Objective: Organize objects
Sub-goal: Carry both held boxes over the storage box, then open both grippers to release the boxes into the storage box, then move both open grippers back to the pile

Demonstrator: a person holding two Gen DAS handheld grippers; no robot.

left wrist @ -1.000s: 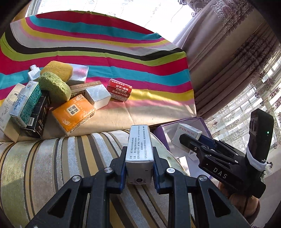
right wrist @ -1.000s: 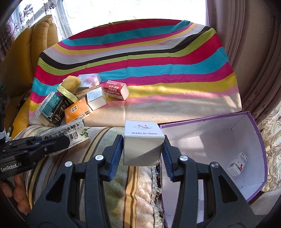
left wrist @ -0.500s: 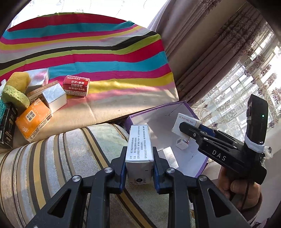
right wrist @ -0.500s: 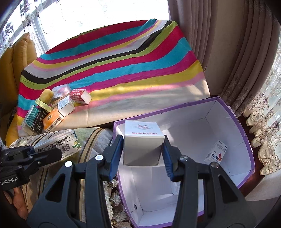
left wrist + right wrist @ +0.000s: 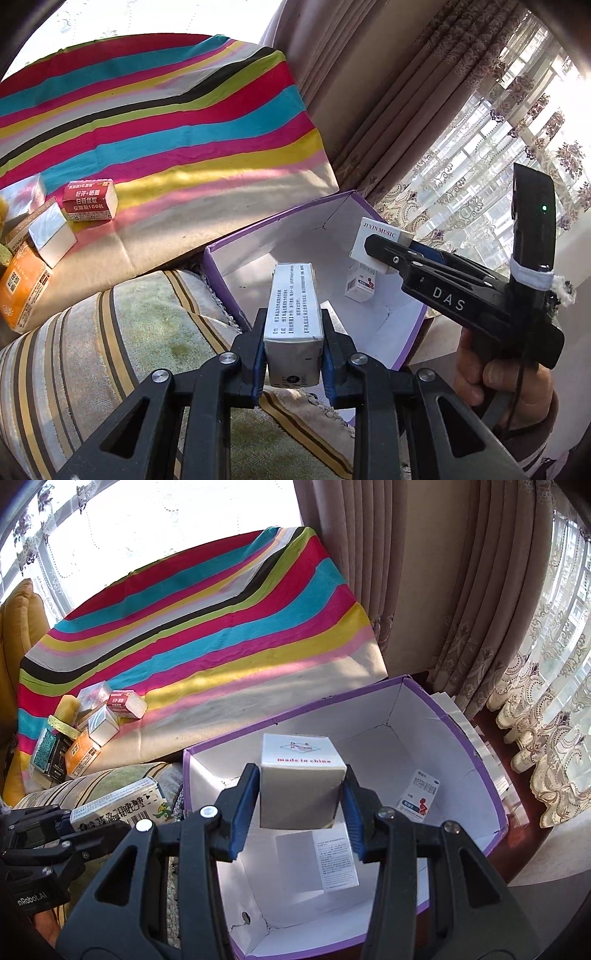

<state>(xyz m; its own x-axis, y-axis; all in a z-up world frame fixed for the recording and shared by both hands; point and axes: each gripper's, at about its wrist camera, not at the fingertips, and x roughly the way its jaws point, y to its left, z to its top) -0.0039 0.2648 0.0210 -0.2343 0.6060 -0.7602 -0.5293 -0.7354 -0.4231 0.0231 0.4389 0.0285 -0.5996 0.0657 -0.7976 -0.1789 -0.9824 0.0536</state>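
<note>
My left gripper point(image 5: 292, 350) is shut on a long white medicine box point(image 5: 293, 306), held over the near edge of the purple box point(image 5: 273, 221). My right gripper point(image 5: 301, 797) is shut on a white cube box point(image 5: 299, 775) marked "made in china", hanging above the inside of the purple box point(image 5: 295, 710). In the left wrist view that right gripper point(image 5: 380, 254) shows from the side with its white box point(image 5: 376, 240). Inside the purple box lie a small medicine carton point(image 5: 419, 794) and a flat white leaflet point(image 5: 321, 860).
A pile of small boxes and sponges point(image 5: 77, 734) sits at the left on the striped blanket point(image 5: 221, 627), among them a red packet point(image 5: 90, 201) and an orange pack point(image 5: 22, 284). A striped sofa arm point(image 5: 110, 350) lies below. Curtains point(image 5: 443, 590) hang at the right.
Both grippers have swung right with their boxes, from over the striped sofa arm to over the purple box. The pile of boxes has slid to the left edge of both views.
</note>
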